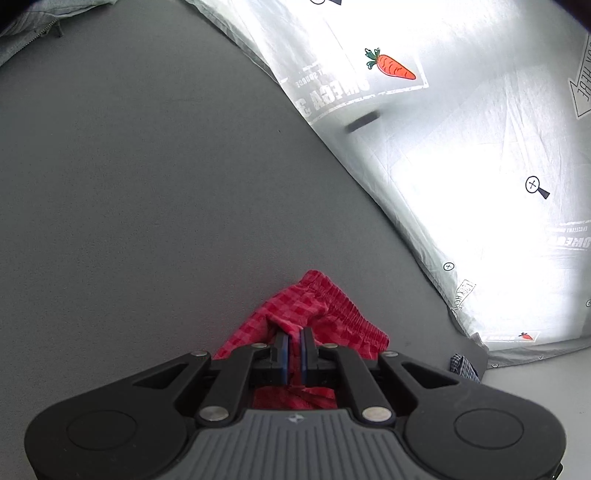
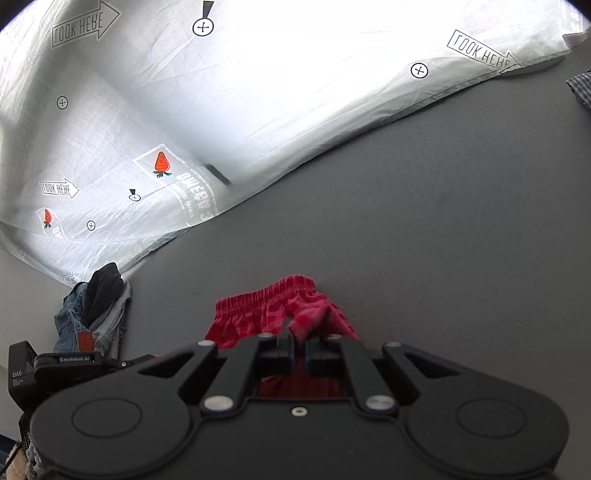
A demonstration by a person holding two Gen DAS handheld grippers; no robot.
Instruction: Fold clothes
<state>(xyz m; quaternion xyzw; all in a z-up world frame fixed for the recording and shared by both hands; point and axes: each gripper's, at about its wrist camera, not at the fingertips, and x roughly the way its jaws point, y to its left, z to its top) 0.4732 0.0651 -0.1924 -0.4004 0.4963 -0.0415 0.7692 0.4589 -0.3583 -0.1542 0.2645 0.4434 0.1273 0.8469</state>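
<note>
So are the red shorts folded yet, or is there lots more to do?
Not yet. The left gripper and right gripper each pinch the red checked shorts, which are bunched over the grey surface, with no neat fold showing. A pile of jeans and dark clothes waits too, unfolded.

This looks like a home bedroom used for sorting laundry. A wide grey surface, soft and matte like a mattress or bed cover, fills most of both views. Across it lies a creased white sheet printed with carrots, "LOOK HERE" arrows and small crossed circles, the sort of playful bedding found in a household. Loose clothes are scattered about: a heap of jeans and dark garments at the sheet's edge, red checked shorts, a checked cloth at the far right, and a grey zipped garment in a corner.
</note>
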